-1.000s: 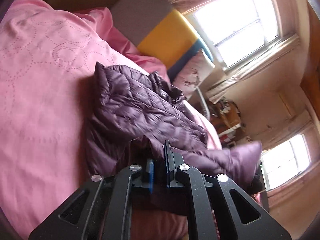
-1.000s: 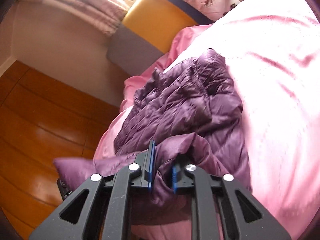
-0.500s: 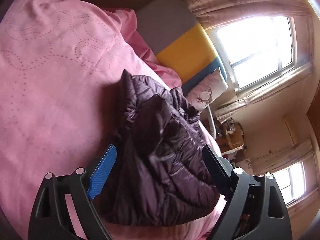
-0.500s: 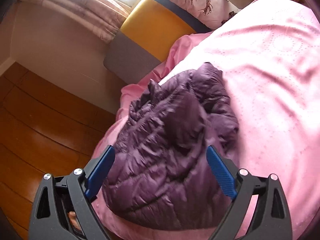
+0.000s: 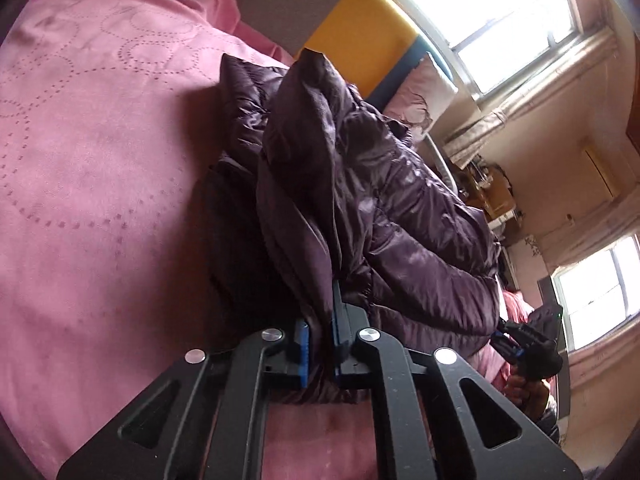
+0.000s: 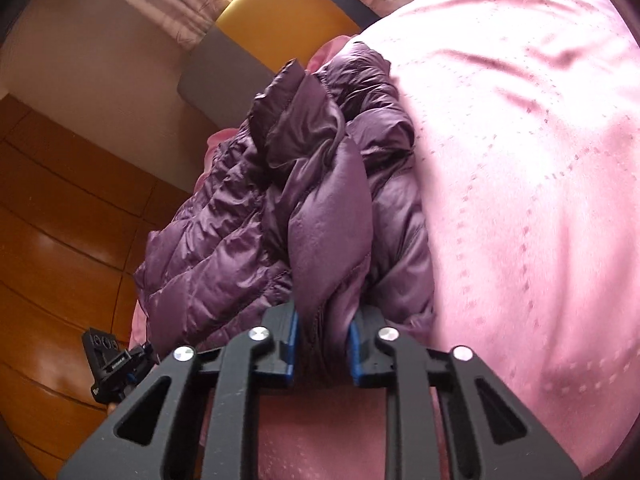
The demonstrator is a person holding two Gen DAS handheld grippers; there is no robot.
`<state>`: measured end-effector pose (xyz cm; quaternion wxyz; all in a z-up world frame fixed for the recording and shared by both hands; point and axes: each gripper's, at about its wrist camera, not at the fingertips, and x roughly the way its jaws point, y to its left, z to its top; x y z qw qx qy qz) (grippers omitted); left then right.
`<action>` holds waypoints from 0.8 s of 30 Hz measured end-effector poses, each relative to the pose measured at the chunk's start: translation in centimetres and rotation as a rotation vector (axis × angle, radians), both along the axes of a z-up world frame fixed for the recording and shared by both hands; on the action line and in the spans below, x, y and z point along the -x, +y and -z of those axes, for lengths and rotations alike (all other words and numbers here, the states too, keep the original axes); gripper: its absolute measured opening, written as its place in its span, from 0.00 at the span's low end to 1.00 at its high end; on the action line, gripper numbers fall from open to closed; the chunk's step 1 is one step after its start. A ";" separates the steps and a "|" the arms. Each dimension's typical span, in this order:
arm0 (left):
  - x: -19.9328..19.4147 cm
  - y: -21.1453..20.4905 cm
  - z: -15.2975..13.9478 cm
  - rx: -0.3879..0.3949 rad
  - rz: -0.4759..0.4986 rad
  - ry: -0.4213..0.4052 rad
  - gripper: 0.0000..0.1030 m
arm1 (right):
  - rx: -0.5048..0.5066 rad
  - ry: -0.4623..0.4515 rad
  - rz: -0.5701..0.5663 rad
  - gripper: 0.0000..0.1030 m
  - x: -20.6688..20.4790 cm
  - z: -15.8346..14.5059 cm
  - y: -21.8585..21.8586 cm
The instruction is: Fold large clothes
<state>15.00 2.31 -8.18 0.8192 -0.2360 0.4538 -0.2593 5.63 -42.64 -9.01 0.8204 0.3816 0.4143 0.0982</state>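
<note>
A purple quilted puffer jacket (image 5: 404,216) lies bunched and folded on a pink bedspread (image 5: 100,160). My left gripper (image 5: 320,340) is shut on the near edge of the jacket, with a fold of fabric standing up between its blue pads. In the right wrist view the same jacket (image 6: 224,240) lies on the bedspread (image 6: 520,200). My right gripper (image 6: 322,344) is shut on a thick fold of it at the near edge. The right gripper also shows at the far right of the left wrist view (image 5: 528,344).
A grey, yellow and blue headboard cushion (image 5: 360,36) and a deer-print pillow (image 5: 420,96) stand at the head of the bed. Bright windows (image 5: 500,12) lie beyond. A wooden floor (image 6: 60,220) is left of the bed. The left gripper's body (image 6: 112,364) shows low left.
Half a second ago both grippers were open over the bunched jacket. Both have since shut on folds at its near edge. The jacket edge now stands lifted.
</note>
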 end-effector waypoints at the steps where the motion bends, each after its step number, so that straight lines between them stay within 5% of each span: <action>1: 0.5 0.1 -0.2 0.005 0.010 -0.005 0.05 | 0.001 -0.003 -0.012 0.13 0.5 -0.3 0.2; 16: 12.4 3.7 -0.5 0.006 0.064 0.030 0.04 | 0.120 0.065 -0.182 0.13 8.9 -1.6 2.6; 18: 12.7 3.6 -0.7 -0.024 0.056 0.024 0.06 | 0.173 0.053 -0.172 0.24 8.1 -2.1 2.7; 19: 12.6 3.6 -0.9 -0.049 0.044 0.017 0.16 | 0.184 0.045 -0.157 0.28 7.6 -2.2 2.6; 22: 11.7 3.5 -2.1 -0.121 -0.011 -0.025 0.69 | 0.244 0.009 -0.114 0.44 6.6 -3.2 2.2; 24: 11.3 3.7 -2.9 -0.149 -0.043 -0.063 0.71 | 0.267 -0.021 -0.085 0.56 5.8 -4.0 2.1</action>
